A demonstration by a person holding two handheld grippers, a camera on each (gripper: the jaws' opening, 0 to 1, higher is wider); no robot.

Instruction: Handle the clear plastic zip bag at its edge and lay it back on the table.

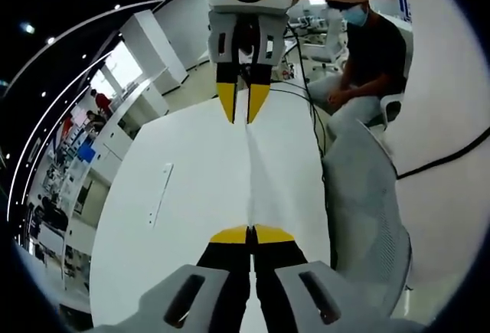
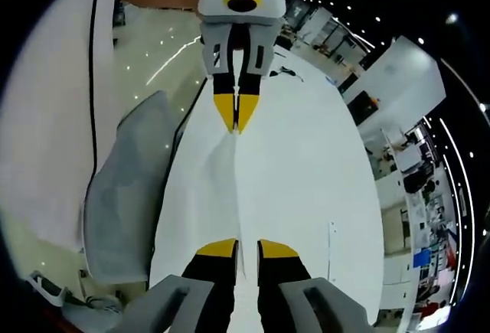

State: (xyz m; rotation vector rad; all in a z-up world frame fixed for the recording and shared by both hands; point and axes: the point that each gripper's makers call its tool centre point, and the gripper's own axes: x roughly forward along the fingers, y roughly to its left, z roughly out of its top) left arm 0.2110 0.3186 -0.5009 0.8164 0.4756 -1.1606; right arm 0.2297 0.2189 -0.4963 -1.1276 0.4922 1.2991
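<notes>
A: Start nearest the camera. What does the left gripper view show?

B: The left hand-held gripper (image 1: 250, 234) rises from the bottom edge, its yellow tips pressed together on the near edge of the clear plastic zip bag (image 1: 248, 172). The bag runs away from the tips as a thin, taut ridge above the white worktop (image 1: 191, 195).

A: And at the far end of that ridge?

B: The right hand-held gripper (image 1: 245, 111) comes down from the top of the view, its yellow tips pinching the opposite edge of the bag.

A: What else does this view show?

B: A thin pale strip (image 1: 161, 193) lies flat on the worktop, well apart from the bag. A grey mesh chair (image 1: 367, 203) stands beside the worktop. Farther off, a seated person (image 1: 367, 57) in dark clothing sits near cables (image 1: 306, 88).

A: Now the right gripper view.

B: The right hand-held gripper (image 2: 246, 249) shows a narrow gap between its yellow tips; the bag's edge (image 2: 233, 187) passes between them, so it pinches the bag. Opposite, the left hand-held gripper (image 2: 236, 115) holds its tips pressed together on the far edge.

A: Differences from the other view?

B: The chair (image 2: 126, 195) sits on the other side. A black cable (image 2: 93, 50) crosses a white surface, and white cabinets (image 2: 398, 80) stand beyond the worktop (image 2: 306, 180).
</notes>
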